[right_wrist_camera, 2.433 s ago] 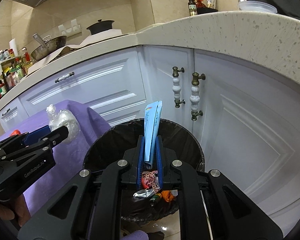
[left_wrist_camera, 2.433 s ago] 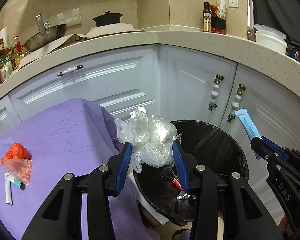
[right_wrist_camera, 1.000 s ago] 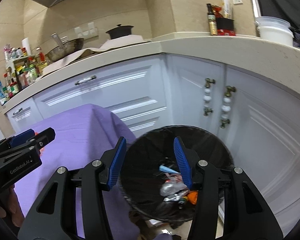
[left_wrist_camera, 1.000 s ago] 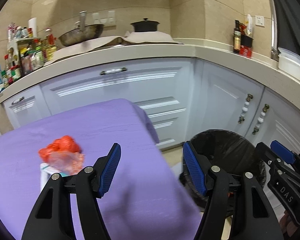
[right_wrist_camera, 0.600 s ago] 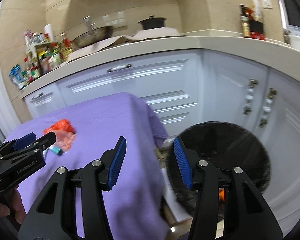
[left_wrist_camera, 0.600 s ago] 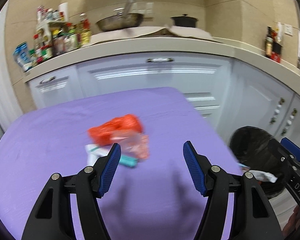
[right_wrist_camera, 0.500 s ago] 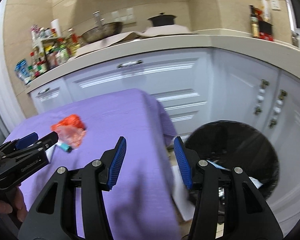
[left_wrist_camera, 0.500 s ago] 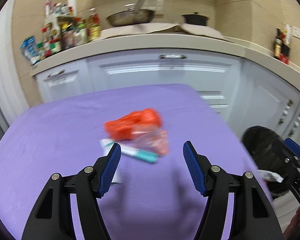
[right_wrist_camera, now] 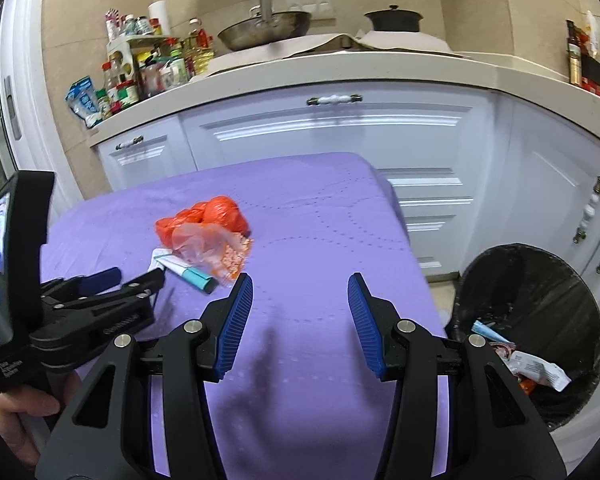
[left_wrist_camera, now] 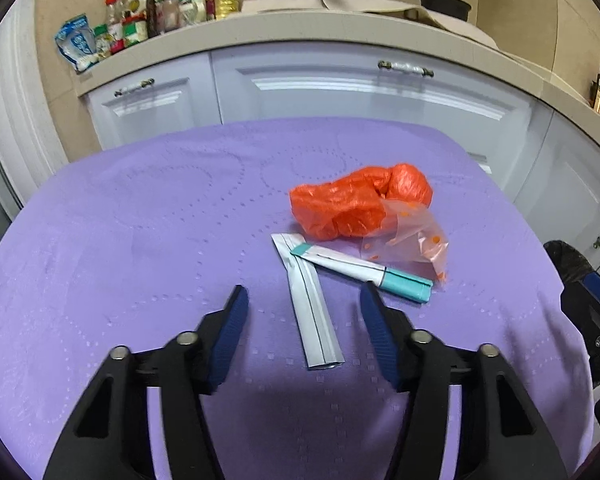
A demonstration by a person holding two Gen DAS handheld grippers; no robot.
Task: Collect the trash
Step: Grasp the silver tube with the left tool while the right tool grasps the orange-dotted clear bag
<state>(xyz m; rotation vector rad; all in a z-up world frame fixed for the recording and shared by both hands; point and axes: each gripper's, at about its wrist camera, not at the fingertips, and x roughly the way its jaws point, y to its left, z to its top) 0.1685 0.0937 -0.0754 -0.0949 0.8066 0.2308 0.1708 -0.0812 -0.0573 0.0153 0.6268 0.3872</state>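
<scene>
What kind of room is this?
Most likely a home kitchen: a wok and a black pot sit on the counter, with bottles and jars crowded beside them.

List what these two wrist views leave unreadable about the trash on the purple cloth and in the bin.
- Orange bag: contents hidden by its own crumpled plastic, both views.
- Clear dotted bag: left wrist view, far edge lost against the orange bag.
- White wrapper: right wrist view, mostly hidden behind the left gripper.
- Bin: lower contents cut off by the right gripper's frame; barely visible at the left view's edge.
</scene>
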